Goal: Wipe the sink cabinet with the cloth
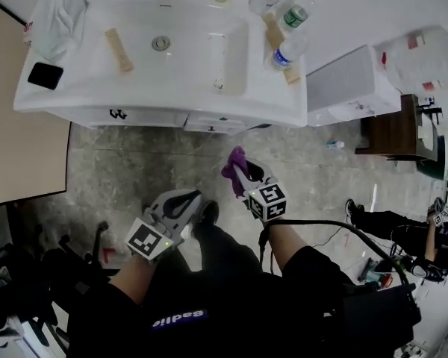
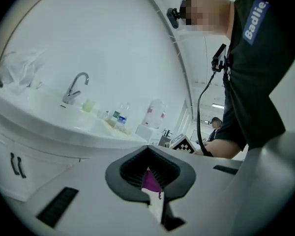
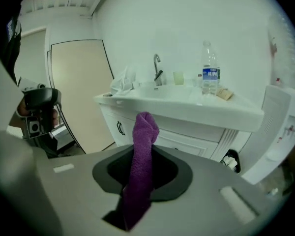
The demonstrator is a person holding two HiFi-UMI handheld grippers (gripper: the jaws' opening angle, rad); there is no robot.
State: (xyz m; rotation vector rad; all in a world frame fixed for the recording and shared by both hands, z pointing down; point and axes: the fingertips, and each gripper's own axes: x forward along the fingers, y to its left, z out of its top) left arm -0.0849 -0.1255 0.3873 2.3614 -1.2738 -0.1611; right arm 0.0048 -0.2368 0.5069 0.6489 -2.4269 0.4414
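The left gripper, nearest, has its jaws closed together on nothing, while just beside it the right gripper pinches the purple cloth, which sticks out past its tips, apart from the white sink cabinet ahead.

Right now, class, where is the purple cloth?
The purple cloth is pinched in the right gripper, near the centre of the head view. It is held just in front of the sink cabinet, not touching it.
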